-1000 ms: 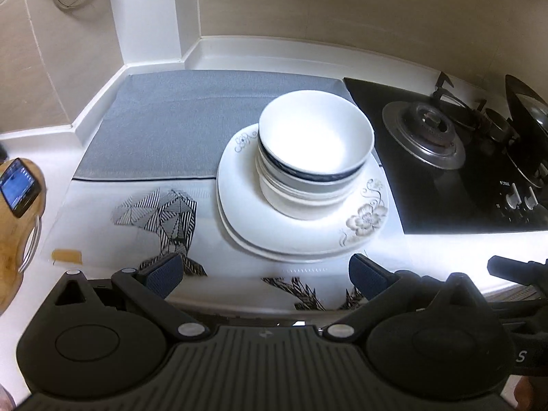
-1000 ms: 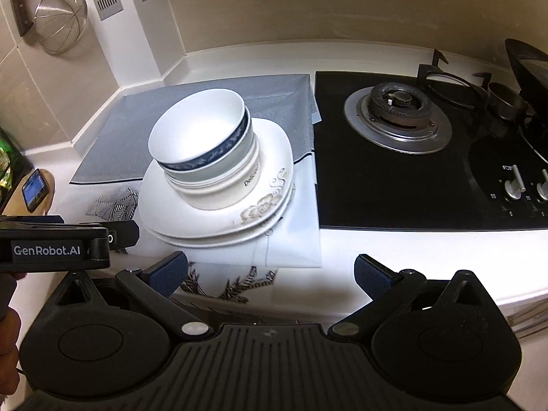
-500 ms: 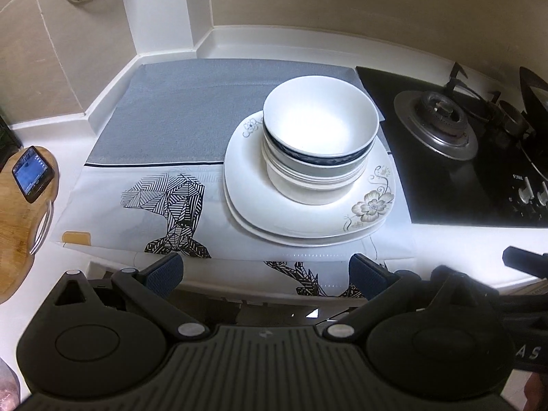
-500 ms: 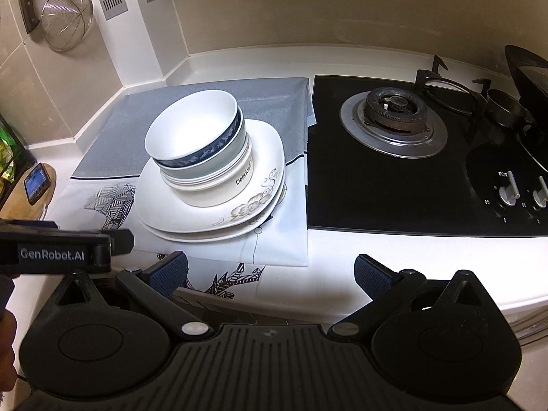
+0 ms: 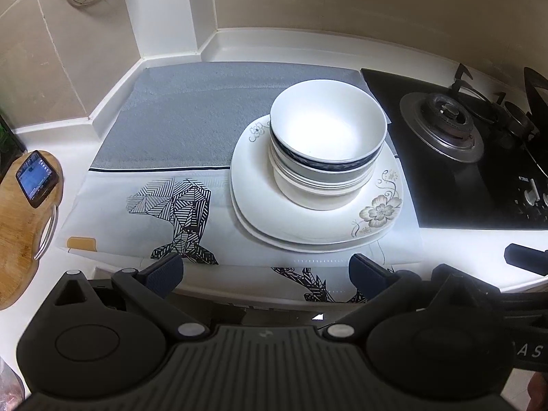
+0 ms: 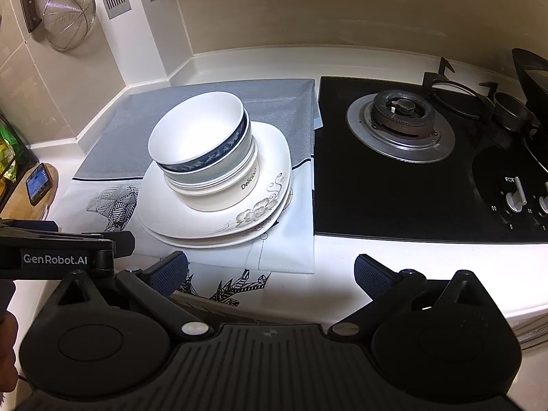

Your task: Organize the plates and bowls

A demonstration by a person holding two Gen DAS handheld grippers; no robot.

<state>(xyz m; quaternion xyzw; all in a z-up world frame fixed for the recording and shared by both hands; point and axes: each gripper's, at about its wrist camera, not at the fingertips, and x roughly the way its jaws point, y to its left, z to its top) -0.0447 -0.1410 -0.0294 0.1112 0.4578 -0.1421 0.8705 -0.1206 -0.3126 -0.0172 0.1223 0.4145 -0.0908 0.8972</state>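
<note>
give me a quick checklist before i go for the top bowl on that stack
1. Left hand-held gripper open and empty: ok, fingers spread, nothing between them.
2. Right hand-held gripper open and empty: ok.
3. Top bowl free to lift: ok, it is empty and nested in the blue-banded bowl.
4. Stack sits level: not ok, in the right wrist view the bowls lean toward the left.
5. Square plates rest fully on the cloth mat: ok.
6. Grippers close enough to grasp: not ok, both are short of the stack, at the counter's near edge.
7. Exact bowl count: cannot tell, rims overlap.
</note>
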